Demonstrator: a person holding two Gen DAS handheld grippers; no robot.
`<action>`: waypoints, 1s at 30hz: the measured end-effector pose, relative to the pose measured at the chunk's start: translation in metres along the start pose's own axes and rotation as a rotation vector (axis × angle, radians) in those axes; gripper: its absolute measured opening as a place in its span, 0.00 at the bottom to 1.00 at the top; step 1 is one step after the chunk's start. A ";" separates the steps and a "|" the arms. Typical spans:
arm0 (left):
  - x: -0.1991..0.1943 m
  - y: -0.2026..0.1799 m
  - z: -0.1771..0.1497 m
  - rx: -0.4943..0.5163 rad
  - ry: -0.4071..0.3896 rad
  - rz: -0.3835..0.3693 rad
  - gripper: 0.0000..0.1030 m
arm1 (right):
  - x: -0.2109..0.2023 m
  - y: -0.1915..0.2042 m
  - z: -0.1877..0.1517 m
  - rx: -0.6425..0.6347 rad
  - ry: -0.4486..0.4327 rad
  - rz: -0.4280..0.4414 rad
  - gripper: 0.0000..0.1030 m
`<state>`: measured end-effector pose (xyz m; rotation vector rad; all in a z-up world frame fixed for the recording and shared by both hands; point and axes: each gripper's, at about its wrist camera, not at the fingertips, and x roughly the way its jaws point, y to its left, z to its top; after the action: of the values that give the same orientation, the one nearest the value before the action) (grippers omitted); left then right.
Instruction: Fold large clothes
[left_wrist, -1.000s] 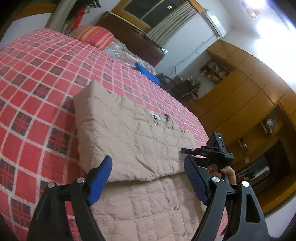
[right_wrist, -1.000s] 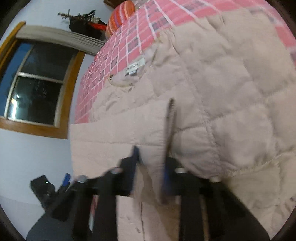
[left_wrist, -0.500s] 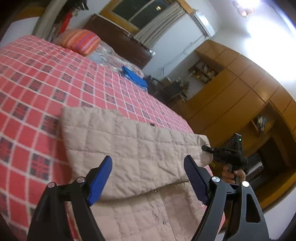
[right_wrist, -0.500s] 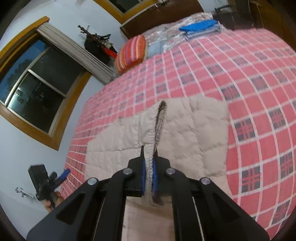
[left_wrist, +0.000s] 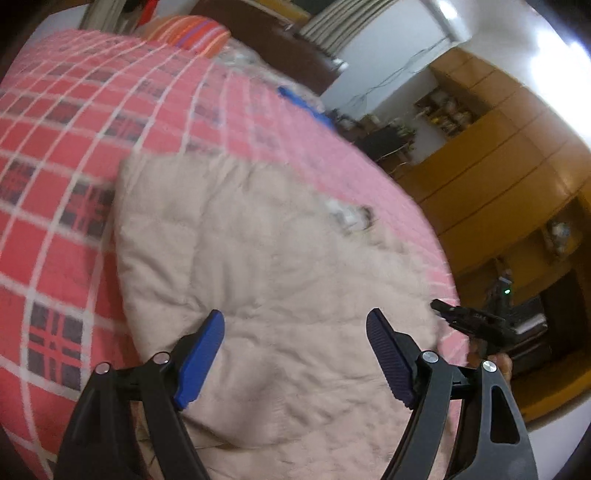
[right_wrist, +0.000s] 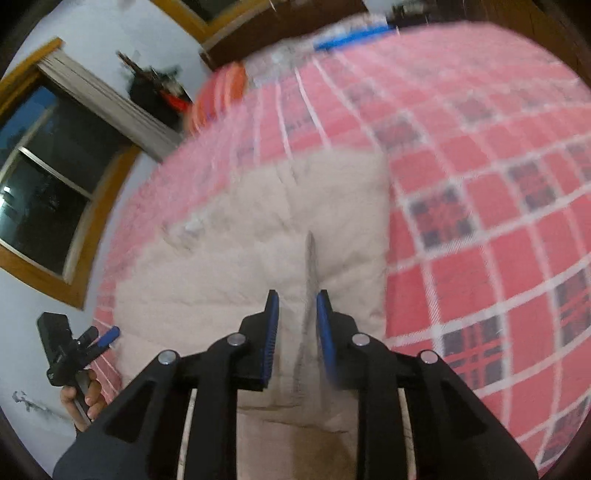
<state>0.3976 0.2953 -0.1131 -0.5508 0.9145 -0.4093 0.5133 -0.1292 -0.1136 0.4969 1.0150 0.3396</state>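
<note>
The room is a bedroom: a bed (left_wrist: 66, 155) with a red checked cover fills most of both views, wooden cabinets (left_wrist: 491, 158) line one wall, and a window (right_wrist: 40, 177) with a wooden frame and a curtain sits on another. A striped pillow (left_wrist: 188, 31) and a blue folded item (left_wrist: 295, 99) lie at the far end of the bed, well apart from the work.

The garment (left_wrist: 266, 280), a beige quilted piece, lies flat on the bed near its front edge. One layer is doubled over another, with a fold edge visible across the near side. A label (left_wrist: 345, 218) shows on the top layer.

Step in hand, as judged: placing a fold. The right hand-held gripper (right_wrist: 295, 325) has its jaws slightly apart, with a raised ridge of garment standing between them; the frame is blurred, so whether the pads press the cloth cannot be told. The left hand-held gripper (left_wrist: 295, 354) hangs above the garment, jaws wide and empty.

Next move, as judged: free the ridge so it lies flat, then take a fresh edge with both grippers. Quilted fabric is bulky and is likely to spring back.
</note>
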 end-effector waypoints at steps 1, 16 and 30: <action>-0.006 -0.002 0.007 0.007 -0.025 -0.004 0.77 | -0.009 0.003 0.001 -0.006 -0.030 0.026 0.21; 0.001 -0.001 0.014 0.005 0.109 -0.003 0.77 | 0.012 0.028 -0.023 -0.131 0.060 0.036 0.15; -0.019 -0.025 -0.036 0.078 0.192 0.017 0.77 | -0.019 0.026 -0.049 -0.111 0.084 0.032 0.31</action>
<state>0.3547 0.2766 -0.1033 -0.4365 1.0822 -0.4862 0.4602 -0.1054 -0.1071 0.4011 1.0645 0.4457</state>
